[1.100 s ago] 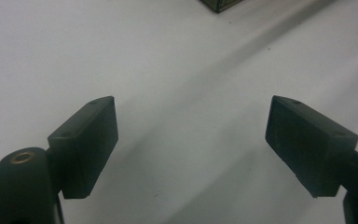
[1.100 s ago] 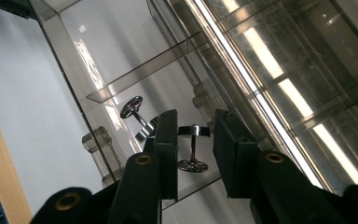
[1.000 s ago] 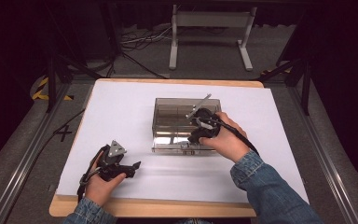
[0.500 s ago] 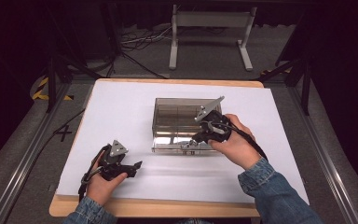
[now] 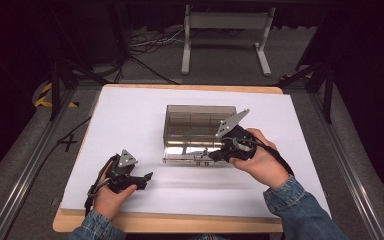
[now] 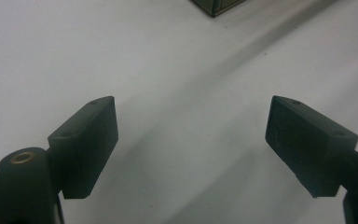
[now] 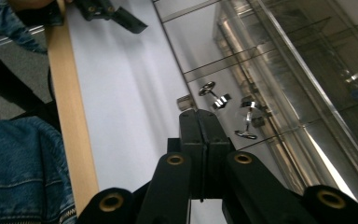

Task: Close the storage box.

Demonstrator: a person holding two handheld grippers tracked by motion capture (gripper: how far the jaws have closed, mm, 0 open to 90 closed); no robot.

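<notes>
Two grippers, one per hand. Right gripper (image 7: 199,116): jaws have just closed, pads pressed flat together, nothing between them; tips hover just before the clear box's (image 5: 195,120) front edge, near its small metal latch (image 7: 214,95). Left gripper (image 6: 191,140): jaws spread wide, empty, over bare white sheet (image 5: 130,115), well apart from the box. Box sits mid-sheet on a wooden table (image 5: 180,222). Denim sleeve (image 5: 300,210) on the right forearm.

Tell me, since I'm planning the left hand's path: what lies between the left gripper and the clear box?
Nothing but bare white sheet between the left gripper and the clear box, as the high view shows.
</notes>
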